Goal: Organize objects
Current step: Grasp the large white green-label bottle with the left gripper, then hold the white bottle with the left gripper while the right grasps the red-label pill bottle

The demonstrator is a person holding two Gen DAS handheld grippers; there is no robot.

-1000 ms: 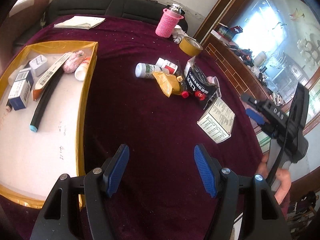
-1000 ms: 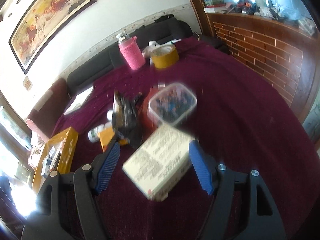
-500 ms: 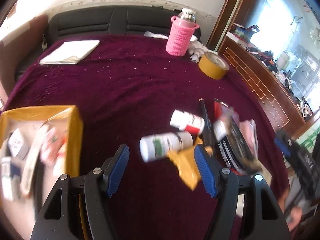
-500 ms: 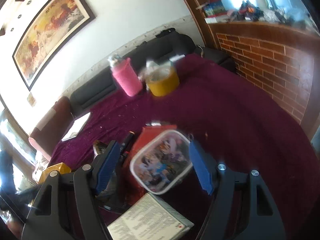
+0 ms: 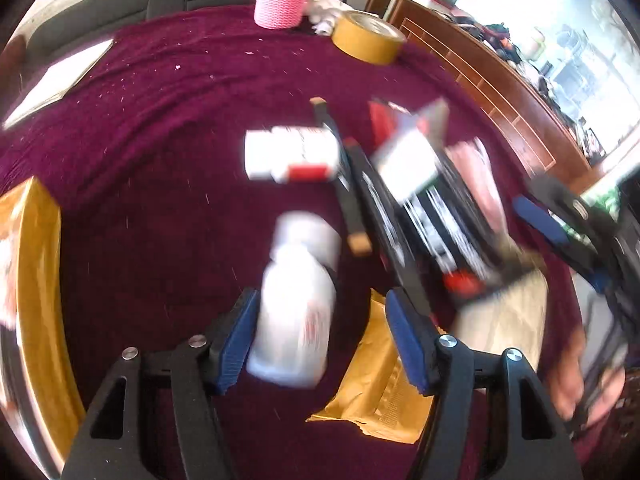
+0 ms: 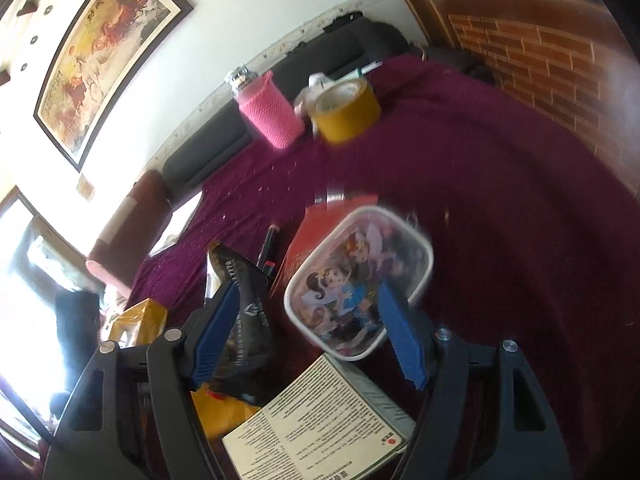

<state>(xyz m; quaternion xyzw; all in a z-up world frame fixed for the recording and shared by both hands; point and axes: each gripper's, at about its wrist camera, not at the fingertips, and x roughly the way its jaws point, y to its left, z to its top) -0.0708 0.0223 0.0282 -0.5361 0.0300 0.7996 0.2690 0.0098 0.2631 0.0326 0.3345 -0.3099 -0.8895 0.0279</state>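
Approach step in hand: left gripper (image 5: 320, 336), jaws wide and holding nothing, straddles the lying white bottle (image 5: 294, 308) on the maroon cloth (image 5: 160, 200); next, judged, closing squarely; right gripper (image 6: 308, 332) likewise open and empty over the cartoon-lidded container (image 6: 356, 280).

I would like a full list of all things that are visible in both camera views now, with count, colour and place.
Bottle: 1, white, between the left gripper fingers, blurred.
Second bottle: 1, white with red, lying further back.
Envelope: 1, yellow, beside the near bottle.
Tape roll: 1, yellow, far side of the cloth.
Cup sleeve: 1, pink, next to the tape.
Lidded box: 1, clear with a cartoon picture, between the right gripper fingers.
Leaflet: 1, white printed, near the right gripper.
Bag: 1, black, left of the box.
Tray: 1, yellow rim, left edge.
Cloth: 1, dark red.
Left gripper: open.
Right gripper: open.
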